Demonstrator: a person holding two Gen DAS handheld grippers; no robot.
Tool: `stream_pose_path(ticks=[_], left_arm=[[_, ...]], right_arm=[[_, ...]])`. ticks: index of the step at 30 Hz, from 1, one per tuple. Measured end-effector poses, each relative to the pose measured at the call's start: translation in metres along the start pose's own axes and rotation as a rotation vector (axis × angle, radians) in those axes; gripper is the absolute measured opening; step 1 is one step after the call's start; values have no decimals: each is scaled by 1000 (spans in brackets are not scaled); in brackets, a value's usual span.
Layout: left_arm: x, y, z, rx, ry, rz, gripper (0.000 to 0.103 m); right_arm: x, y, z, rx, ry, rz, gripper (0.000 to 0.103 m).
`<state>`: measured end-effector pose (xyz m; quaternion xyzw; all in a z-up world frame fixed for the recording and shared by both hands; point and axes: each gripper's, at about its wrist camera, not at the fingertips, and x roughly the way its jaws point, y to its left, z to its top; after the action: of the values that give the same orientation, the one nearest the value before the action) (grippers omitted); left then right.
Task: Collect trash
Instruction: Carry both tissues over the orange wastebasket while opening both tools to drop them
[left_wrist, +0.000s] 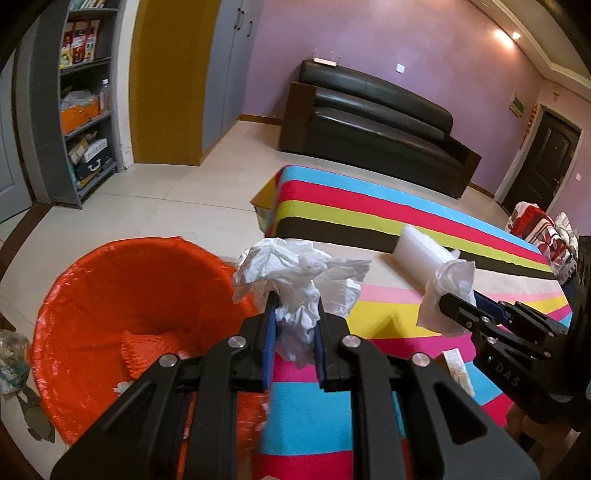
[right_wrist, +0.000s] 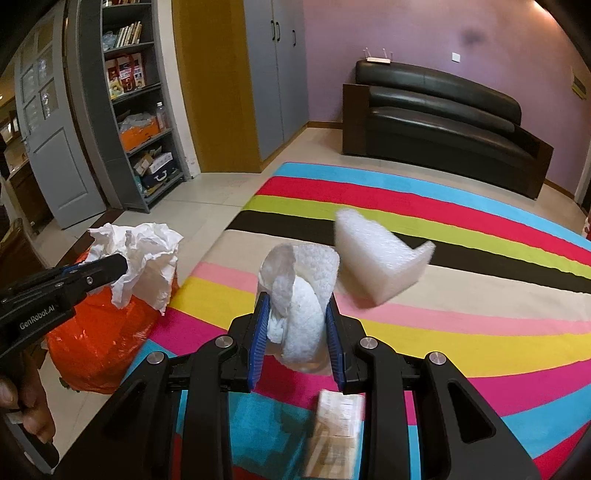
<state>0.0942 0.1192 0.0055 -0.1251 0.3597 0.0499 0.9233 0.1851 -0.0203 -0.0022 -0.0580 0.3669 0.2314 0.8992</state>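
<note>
My left gripper (left_wrist: 295, 308) is shut on a crumpled white paper wad (left_wrist: 299, 273) and holds it over the table's left edge, beside the orange-lined trash bin (left_wrist: 110, 295). My right gripper (right_wrist: 297, 314) is shut on a white tissue wad (right_wrist: 303, 295) above the striped tablecloth (right_wrist: 443, 332). In the left wrist view the right gripper (left_wrist: 447, 299) holds its tissue (left_wrist: 448, 291) at the right. In the right wrist view the left gripper (right_wrist: 118, 266) holds its paper wad (right_wrist: 144, 258) above the bin (right_wrist: 99, 343).
A white foam piece (right_wrist: 376, 258) lies on the cloth, also seen in the left wrist view (left_wrist: 417, 251). A small packet (right_wrist: 336, 432) lies near the front edge. A black sofa (left_wrist: 373, 122) and a shelf (left_wrist: 85, 103) stand behind. Scraps (left_wrist: 14, 362) lie on the floor.
</note>
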Motion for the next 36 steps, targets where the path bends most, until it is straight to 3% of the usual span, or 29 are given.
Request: stream_pose_path(ticks=[21, 36], left_arm=[[-49, 88, -3, -102, -41, 110, 17], [-69, 131, -7, -155, -49, 161, 17]], right_arm=[[15, 81, 7, -62, -4, 98, 28], [29, 146, 0, -125, 18, 190, 28]])
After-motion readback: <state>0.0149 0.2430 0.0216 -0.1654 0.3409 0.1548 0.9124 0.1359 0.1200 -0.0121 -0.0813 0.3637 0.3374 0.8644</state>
